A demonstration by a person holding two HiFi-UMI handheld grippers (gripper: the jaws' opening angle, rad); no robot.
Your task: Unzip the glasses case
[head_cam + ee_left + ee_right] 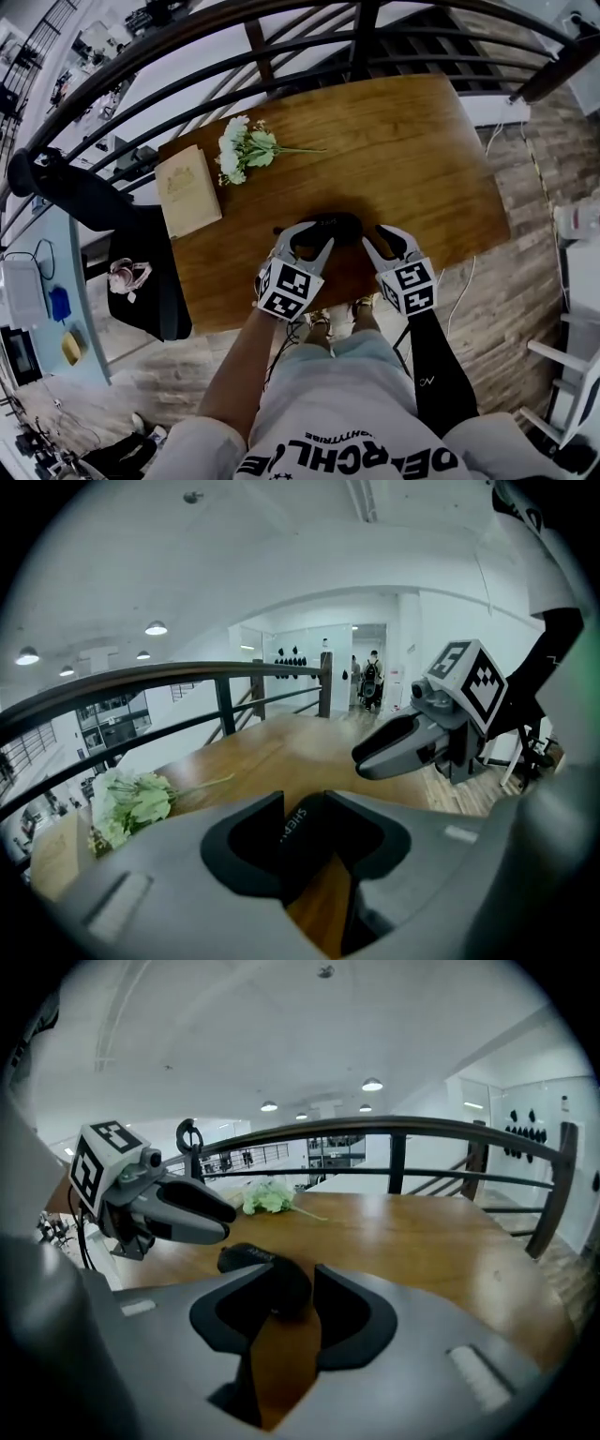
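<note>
A black zip-up glasses case lies on the wooden table, close to its near edge. My left gripper stands open at the case's left end. In the left gripper view the case shows in the gap between the jaws of the left gripper, which do not press on it. My right gripper is open just to the right of the case. In the right gripper view the case lies just ahead of and left of the right gripper, with the left gripper beyond it.
A cream book and a bunch of white flowers lie on the table's left part. A dark railing runs along the far side. A black chair with pink headphones stands left of the table.
</note>
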